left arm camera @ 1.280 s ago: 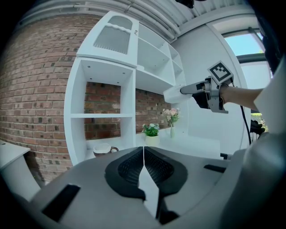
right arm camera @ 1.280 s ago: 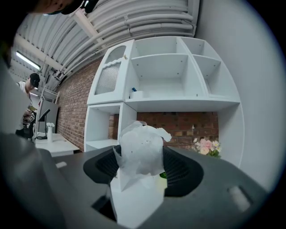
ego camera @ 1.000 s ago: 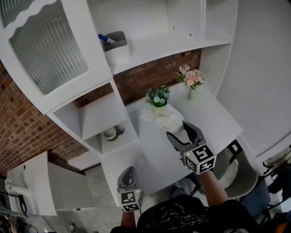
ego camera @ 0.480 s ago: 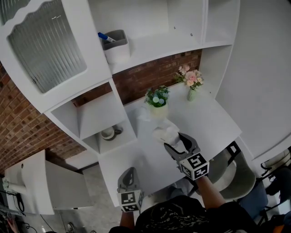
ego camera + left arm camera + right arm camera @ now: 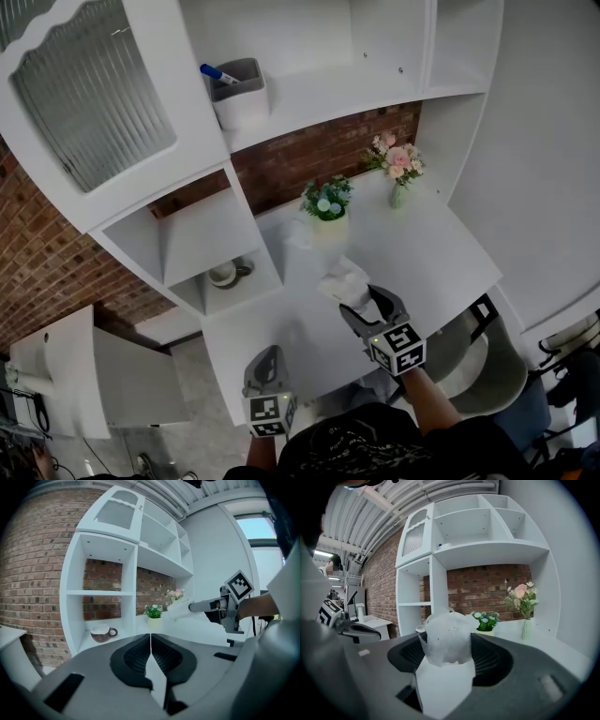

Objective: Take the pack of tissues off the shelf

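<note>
Right gripper (image 5: 366, 302) pinching pack of tissues (image 5: 342, 279), jaws pressing on its sides. Pack sticking out forward past fingertips, over white desk (image 5: 431, 253), on near side of potted plant (image 5: 326, 202). Pack possibly touching desk; top view not settling it. Left gripper (image 5: 267, 367) hovering by desk's front edge, well apart from pack, jaws pressed together, gripping nothing.

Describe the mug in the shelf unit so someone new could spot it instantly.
Start at the white shelf unit against the brick wall and take its left column of open cubbies. The mug sits alone in the lowest cubby, beside the desk. It is a brown, handled cup, unlike the grey pen holder on a higher shelf and the potted plant on the desk.
</note>
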### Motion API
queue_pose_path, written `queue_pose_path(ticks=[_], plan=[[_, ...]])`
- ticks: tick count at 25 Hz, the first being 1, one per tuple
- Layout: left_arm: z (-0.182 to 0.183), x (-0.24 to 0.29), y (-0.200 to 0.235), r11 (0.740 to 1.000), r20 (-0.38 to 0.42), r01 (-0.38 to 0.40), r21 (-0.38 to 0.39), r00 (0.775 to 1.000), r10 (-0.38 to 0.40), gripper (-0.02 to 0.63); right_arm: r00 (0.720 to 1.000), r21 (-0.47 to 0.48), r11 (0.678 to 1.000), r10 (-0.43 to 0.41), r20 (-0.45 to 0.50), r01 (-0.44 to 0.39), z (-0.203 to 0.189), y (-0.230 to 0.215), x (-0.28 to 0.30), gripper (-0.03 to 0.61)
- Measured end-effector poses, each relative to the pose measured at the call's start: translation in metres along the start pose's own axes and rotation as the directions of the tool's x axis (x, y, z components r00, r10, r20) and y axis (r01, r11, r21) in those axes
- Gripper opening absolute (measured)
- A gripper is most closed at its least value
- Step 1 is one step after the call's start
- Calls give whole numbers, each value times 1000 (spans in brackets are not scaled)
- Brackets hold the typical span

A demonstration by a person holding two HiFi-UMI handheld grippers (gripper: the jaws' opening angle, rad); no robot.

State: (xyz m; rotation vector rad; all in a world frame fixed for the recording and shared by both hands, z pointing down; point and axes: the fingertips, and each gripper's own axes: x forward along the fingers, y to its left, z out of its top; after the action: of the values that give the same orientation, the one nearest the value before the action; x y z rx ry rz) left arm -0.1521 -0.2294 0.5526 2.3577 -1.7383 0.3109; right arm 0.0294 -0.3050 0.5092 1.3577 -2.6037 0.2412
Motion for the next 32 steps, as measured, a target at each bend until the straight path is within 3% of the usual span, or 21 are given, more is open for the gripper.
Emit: queue_pose_path(ticks=[19,32], plan=[[-16,9,-3,1000,-79,-23,-14,997,22,12,989,-5,1000,30,-148,-31,-71,-5,21,281],[-5,18,-2,996,-38,-58,-65,998,56,12,975,-4,998,61,-213,-63,-98,-5,38,281]])
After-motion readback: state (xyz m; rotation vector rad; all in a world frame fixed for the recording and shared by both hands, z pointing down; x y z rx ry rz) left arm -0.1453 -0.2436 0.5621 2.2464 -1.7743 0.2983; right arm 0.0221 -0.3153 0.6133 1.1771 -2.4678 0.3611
